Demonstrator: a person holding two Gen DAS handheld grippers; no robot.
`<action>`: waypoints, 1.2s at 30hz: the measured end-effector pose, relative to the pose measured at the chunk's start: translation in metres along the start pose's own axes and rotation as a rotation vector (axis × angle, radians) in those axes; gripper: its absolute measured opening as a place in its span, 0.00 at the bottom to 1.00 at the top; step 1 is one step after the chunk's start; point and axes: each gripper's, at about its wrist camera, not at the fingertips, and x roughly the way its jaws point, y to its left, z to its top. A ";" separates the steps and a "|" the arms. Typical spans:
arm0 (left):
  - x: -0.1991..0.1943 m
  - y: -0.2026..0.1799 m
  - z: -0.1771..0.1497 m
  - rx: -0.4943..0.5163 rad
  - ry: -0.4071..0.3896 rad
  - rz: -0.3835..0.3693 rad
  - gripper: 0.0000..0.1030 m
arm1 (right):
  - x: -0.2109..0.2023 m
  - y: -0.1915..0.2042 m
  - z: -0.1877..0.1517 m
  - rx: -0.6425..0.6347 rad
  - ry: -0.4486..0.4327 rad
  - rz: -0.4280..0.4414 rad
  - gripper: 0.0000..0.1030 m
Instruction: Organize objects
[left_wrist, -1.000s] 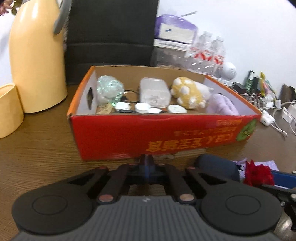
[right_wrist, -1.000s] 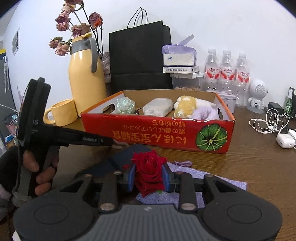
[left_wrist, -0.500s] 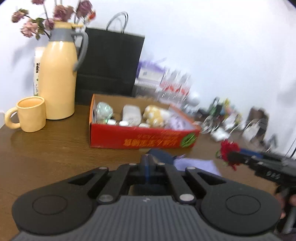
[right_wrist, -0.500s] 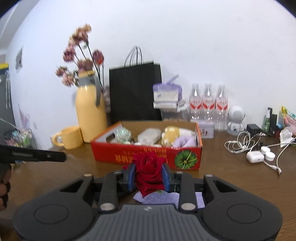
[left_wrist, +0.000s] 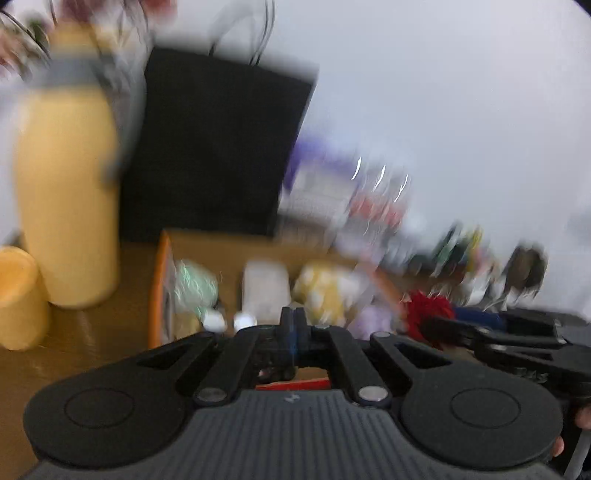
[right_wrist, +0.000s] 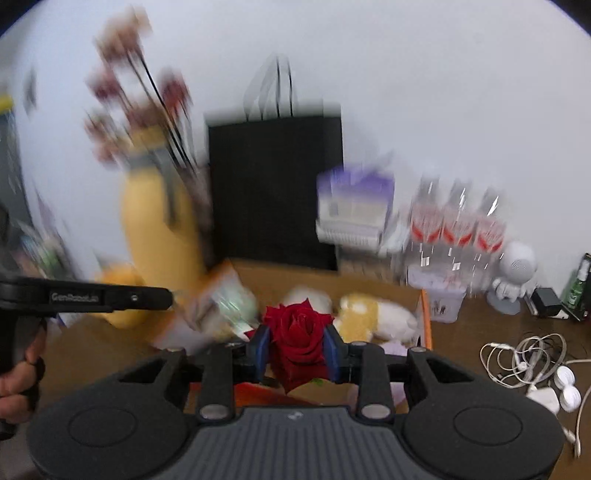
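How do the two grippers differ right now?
The right gripper is clamped on a red rose; the left gripper holds nothing. The right gripper's jaws stand apart around the bloom; the left gripper's are pressed together. Both are black, hand-held, and aimed toward the red cardboard box.

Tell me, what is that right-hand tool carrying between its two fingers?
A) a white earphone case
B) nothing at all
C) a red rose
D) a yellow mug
C: in the right wrist view the right tool has its blue pads pressed against both sides of a red rose, held up in front of the orange cardboard box.
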 end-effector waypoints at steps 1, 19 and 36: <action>0.024 0.001 0.000 -0.021 0.047 0.021 0.01 | 0.026 -0.001 0.002 -0.003 0.053 -0.015 0.29; -0.016 -0.024 -0.013 0.009 0.106 -0.112 0.69 | -0.007 -0.019 -0.014 0.149 -0.029 -0.030 0.63; -0.255 -0.029 -0.241 0.250 0.024 0.157 1.00 | -0.242 0.061 -0.247 -0.139 -0.060 -0.049 0.83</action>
